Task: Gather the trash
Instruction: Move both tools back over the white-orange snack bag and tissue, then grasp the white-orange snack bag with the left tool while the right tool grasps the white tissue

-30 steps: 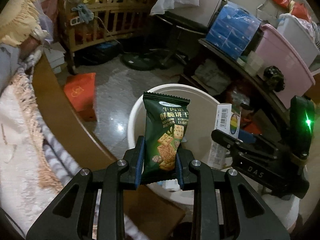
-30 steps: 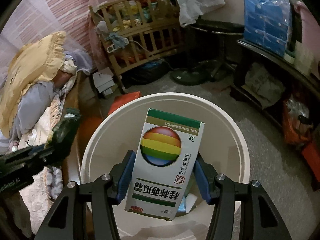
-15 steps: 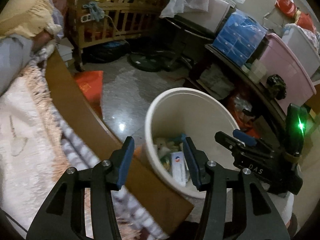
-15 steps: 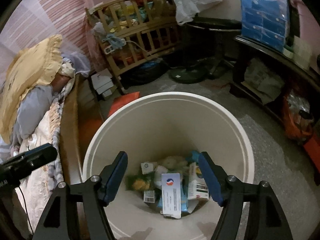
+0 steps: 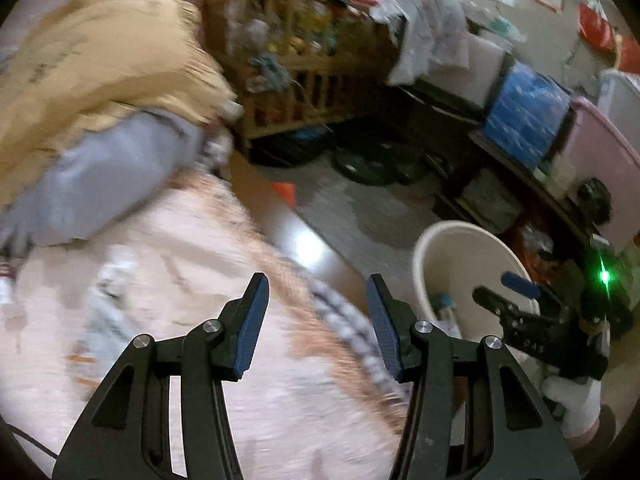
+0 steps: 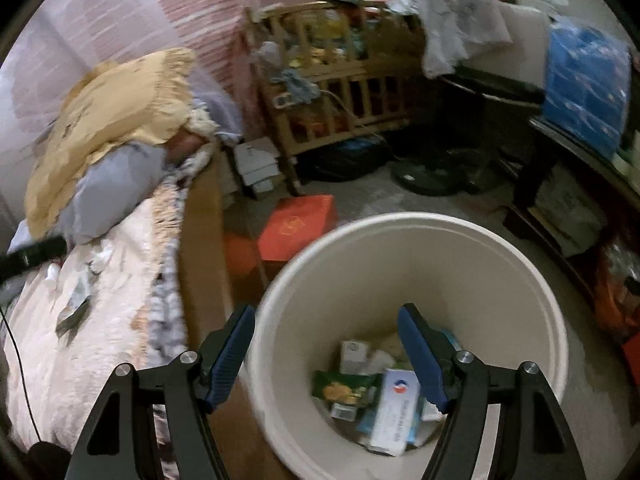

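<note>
Cluttered floor ringed the white bin (image 6: pixel 420 240), which stood just beside the bed's wooden edge (image 6: pixel 204 248); trash (image 6: pixel 384 384) lay heaped at its bottom; left gripper (image 5: pixel 316 320) hung spread and empty over the blanket (image 5: pixel 168 280); right gripper (image 6: pixel 326 356) gaped empty across the bin's near rim.

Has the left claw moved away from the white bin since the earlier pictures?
Yes. The left claw has swung left: the white bin, centred between its fingers before, now sits at the right, and the bed blanket fills the view.

Wooden crib (image 6: pixel 340 92) against pink striped wall (image 6: pixel 180 20); grey floor (image 6: pixel 372 196).
</note>
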